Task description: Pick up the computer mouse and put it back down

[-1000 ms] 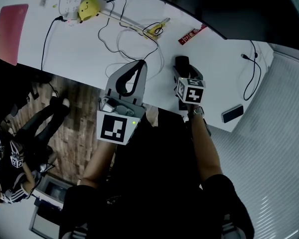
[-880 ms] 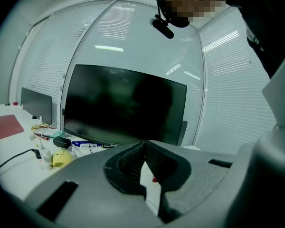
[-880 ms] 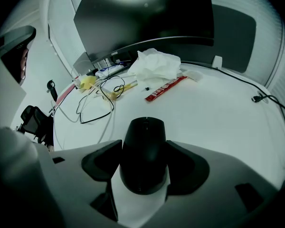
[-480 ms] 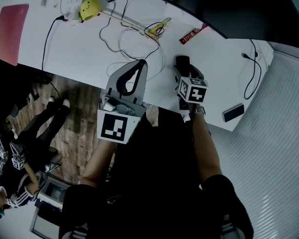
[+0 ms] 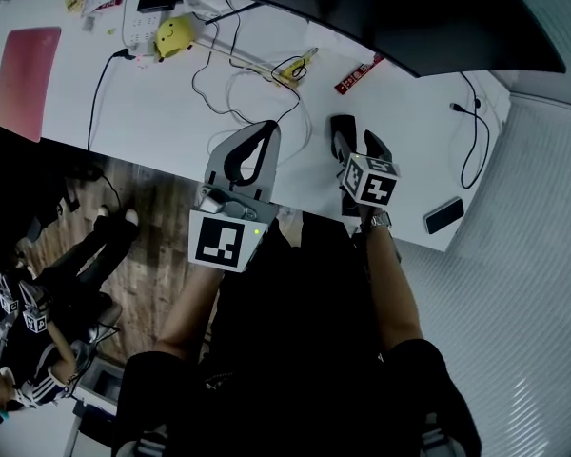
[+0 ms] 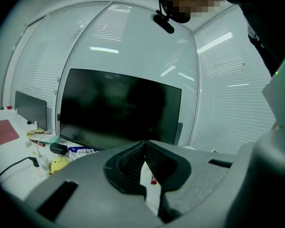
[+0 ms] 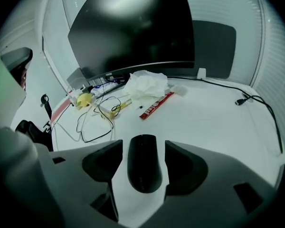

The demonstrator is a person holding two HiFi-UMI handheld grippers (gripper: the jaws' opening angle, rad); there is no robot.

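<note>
A black computer mouse [image 7: 142,167] lies on the white table [image 7: 213,118] between the jaws of my right gripper [image 7: 143,151]. The jaws stand open, with a strip of table showing on each side of the mouse. In the head view the mouse [image 5: 342,129] sits near the table's front edge, with the right gripper [image 5: 356,143] spread around it. My left gripper [image 5: 266,128] hovers to the left of it over the table edge. In the left gripper view the left gripper [image 6: 145,149] is shut with its tips meeting on nothing.
Looped thin cables [image 5: 247,84] lie just beyond both grippers. Farther back are a red wrapper strip [image 5: 358,72], a yellow toy [image 5: 173,34], a pink pad [image 5: 24,79] and a large dark monitor [image 7: 133,27] with crumpled tissue [image 7: 146,84] below it. A phone [image 5: 443,215] lies at the right.
The right gripper's jaws have spread apart from around the mouse. The left gripper has stayed in place, and the head camera has shifted slightly.
</note>
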